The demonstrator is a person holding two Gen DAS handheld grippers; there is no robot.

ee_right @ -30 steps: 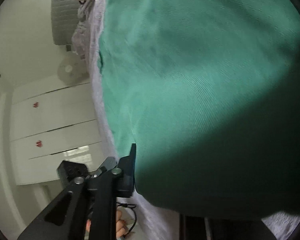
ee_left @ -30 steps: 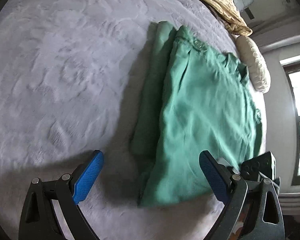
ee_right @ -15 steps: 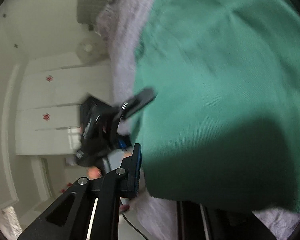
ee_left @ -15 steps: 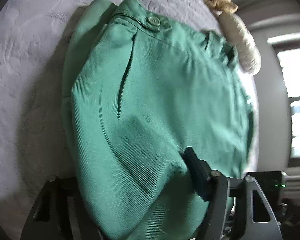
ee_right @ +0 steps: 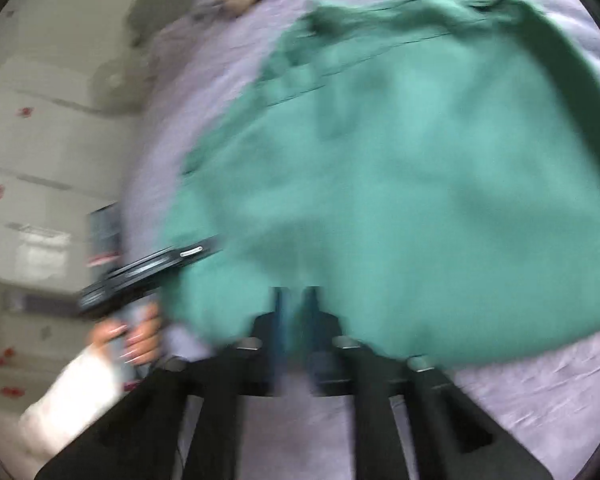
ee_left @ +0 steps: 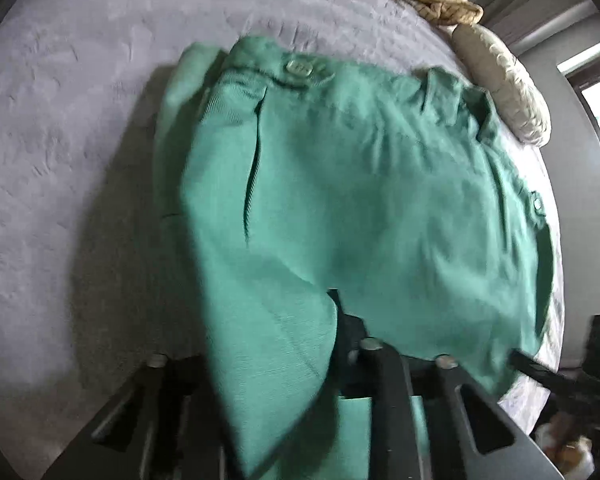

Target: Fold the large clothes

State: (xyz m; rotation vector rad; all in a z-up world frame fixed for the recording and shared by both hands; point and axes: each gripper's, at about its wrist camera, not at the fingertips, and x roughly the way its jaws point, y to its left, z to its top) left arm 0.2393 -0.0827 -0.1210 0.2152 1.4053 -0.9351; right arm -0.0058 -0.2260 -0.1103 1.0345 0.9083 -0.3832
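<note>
filling the centre of both frames, the folded green trousers (ee_left: pixel 360 208) lie on the grey bedspread (ee_left: pixel 80 140). left gripper (ee_left: pixel 276 344), its jaws having just been closing, pinches their near edge; right gripper (ee_right: pixel 296 312) sits closed, clamping no fabric.

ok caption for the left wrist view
Left hand-held gripper closing on the near edge of folded green trousers on a grey bedspread.

trousers (ee_left: pixel 360 200) on bed (ee_left: pixel 80 120), pillow (ee_left: pixel 504 88) behind
</note>
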